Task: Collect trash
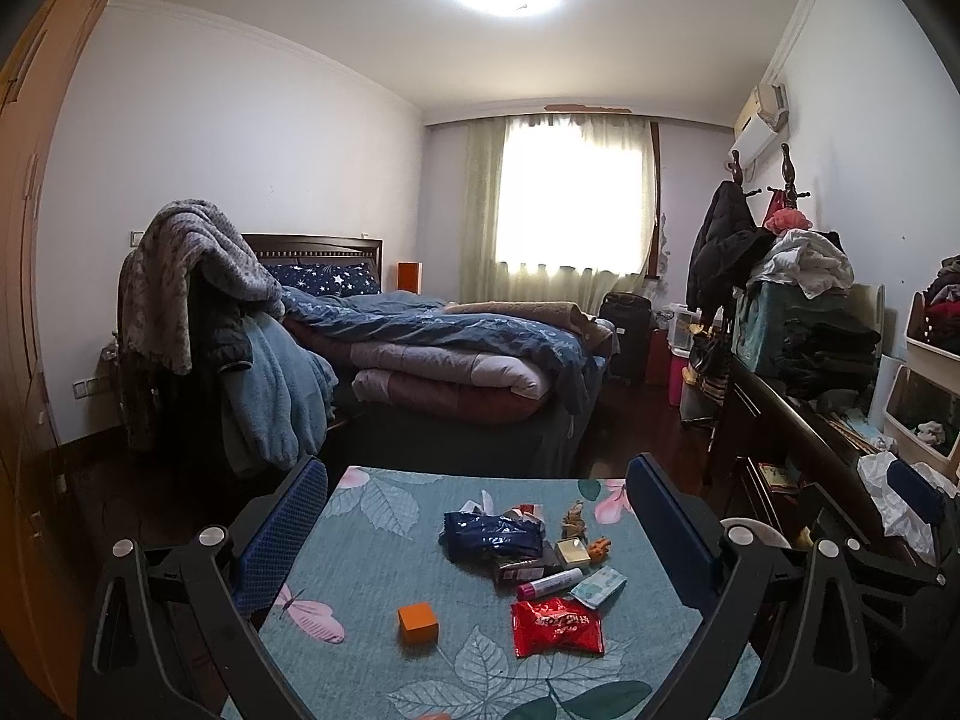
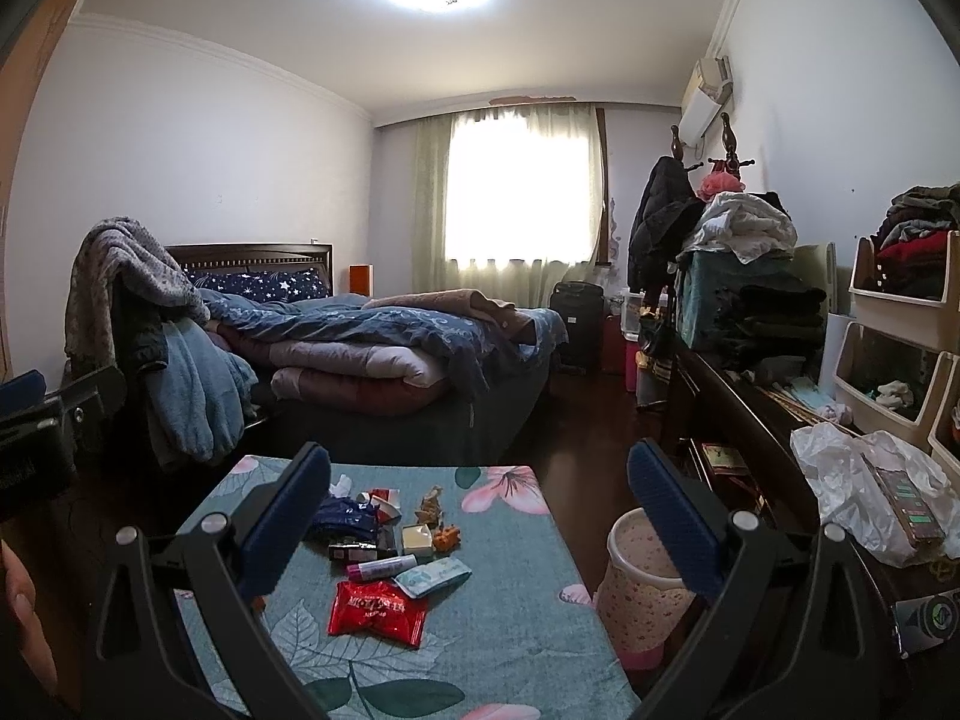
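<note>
Two claws, left [image 1: 477,531] and right [image 2: 480,516], hang spread and empty over the worktop [image 1: 372,564]. On its teal leaf-print cloth lie one red packet [image 1: 555,626], one orange cube [image 1: 417,622], one pink-capped tube [image 1: 549,583], one pale sachet [image 1: 598,585] and one crumpled blue bag [image 1: 489,534] among smaller scraps. One speckled bin [image 2: 639,585] stands on the floor just right of the worktop. Beyond lies one unmade bed [image 1: 456,348] under a curtained window [image 1: 573,204].

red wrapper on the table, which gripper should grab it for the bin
Right. The red wrapper lies between the open right gripper and the waste bin, which stands on its side; the left gripper is farther.
</note>
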`<act>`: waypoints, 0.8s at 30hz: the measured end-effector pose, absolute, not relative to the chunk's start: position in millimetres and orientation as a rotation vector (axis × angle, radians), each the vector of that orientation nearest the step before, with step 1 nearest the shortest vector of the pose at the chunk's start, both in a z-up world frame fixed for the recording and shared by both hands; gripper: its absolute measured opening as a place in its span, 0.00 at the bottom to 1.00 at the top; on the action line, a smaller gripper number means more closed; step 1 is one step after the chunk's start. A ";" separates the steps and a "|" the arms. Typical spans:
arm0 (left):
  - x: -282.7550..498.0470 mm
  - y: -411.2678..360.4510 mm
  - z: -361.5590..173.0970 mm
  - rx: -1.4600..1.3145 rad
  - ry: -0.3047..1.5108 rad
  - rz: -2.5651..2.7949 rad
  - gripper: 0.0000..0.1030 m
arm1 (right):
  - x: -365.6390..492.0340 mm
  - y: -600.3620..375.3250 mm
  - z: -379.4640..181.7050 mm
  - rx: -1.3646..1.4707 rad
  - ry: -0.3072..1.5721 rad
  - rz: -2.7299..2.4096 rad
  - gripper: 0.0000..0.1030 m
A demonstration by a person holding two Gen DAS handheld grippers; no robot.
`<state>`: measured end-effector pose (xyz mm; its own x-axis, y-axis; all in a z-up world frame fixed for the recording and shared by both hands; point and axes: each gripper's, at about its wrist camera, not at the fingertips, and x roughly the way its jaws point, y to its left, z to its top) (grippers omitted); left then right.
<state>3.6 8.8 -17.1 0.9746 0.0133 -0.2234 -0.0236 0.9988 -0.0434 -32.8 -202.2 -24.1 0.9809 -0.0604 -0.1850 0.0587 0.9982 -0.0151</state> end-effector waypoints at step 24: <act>5.2 13.9 -19.8 -0.051 0.233 0.021 0.97 | -30.2 -202.3 -26.6 -0.014 0.191 -0.064 0.97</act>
<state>5.2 13.9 -19.8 0.9728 0.0152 -0.2311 -0.0270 0.9985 -0.0480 -30.2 -202.3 -26.6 0.9798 -0.0645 -0.1895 0.0618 0.9979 -0.0198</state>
